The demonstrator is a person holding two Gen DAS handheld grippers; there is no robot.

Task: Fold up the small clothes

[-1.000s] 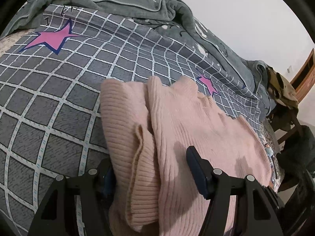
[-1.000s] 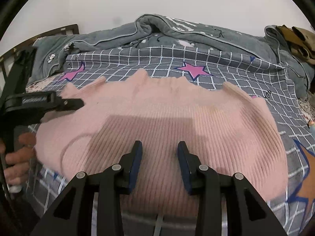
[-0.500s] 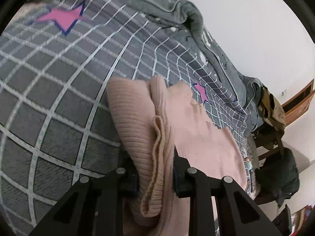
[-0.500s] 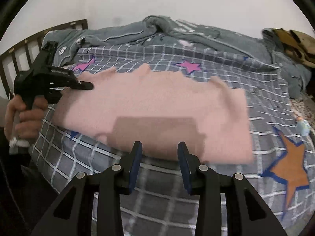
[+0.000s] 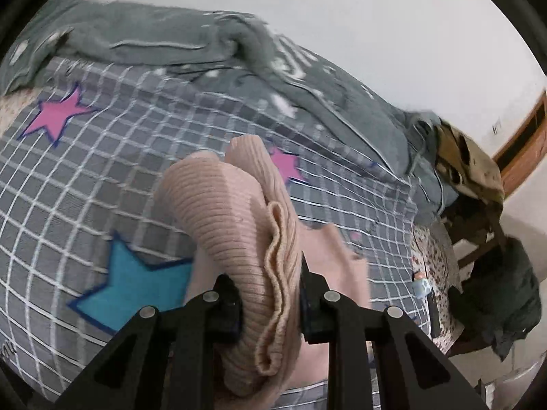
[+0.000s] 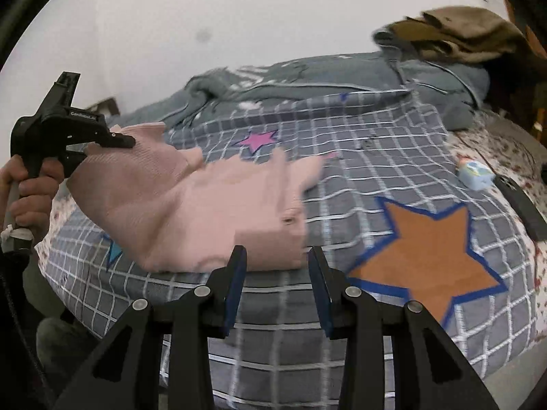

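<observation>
The pink ribbed sweater point(image 6: 205, 212) lies on the bed, on a grey checked cover point(image 6: 359, 157) with coloured stars, and one end of it is lifted off the cover. The left hand-held gripper point(image 5: 268, 302) is clenched on a bunched, folded edge of the sweater point(image 5: 239, 225); the knit fills the gap between its two black fingers point(image 5: 312, 294) and hangs down below them. In the right wrist view this same left hand-held gripper point(image 6: 112, 141) is at the left side, held by a hand point(image 6: 29, 191), and the sweater rises from the cover up to its tip. The far part of the sweater is blurred there, so its exact shape cannot be told.

The right hand-held gripper point(image 6: 277, 276) is released: its two fingers point(image 6: 236, 273) stand apart with nothing between them, just at the near edge of the sweater, above the cover. An orange star point(image 6: 427, 253) is printed on the cover to the right of it, and a pink star point(image 6: 258, 140) is beyond the sweater. A crumpled grey blanket point(image 6: 307, 82) lies along the back of the bed, and a brown garment point(image 6: 454, 34) rests on its right end. A small light-blue object point(image 6: 475, 171) lies near the right edge of the bed.
</observation>
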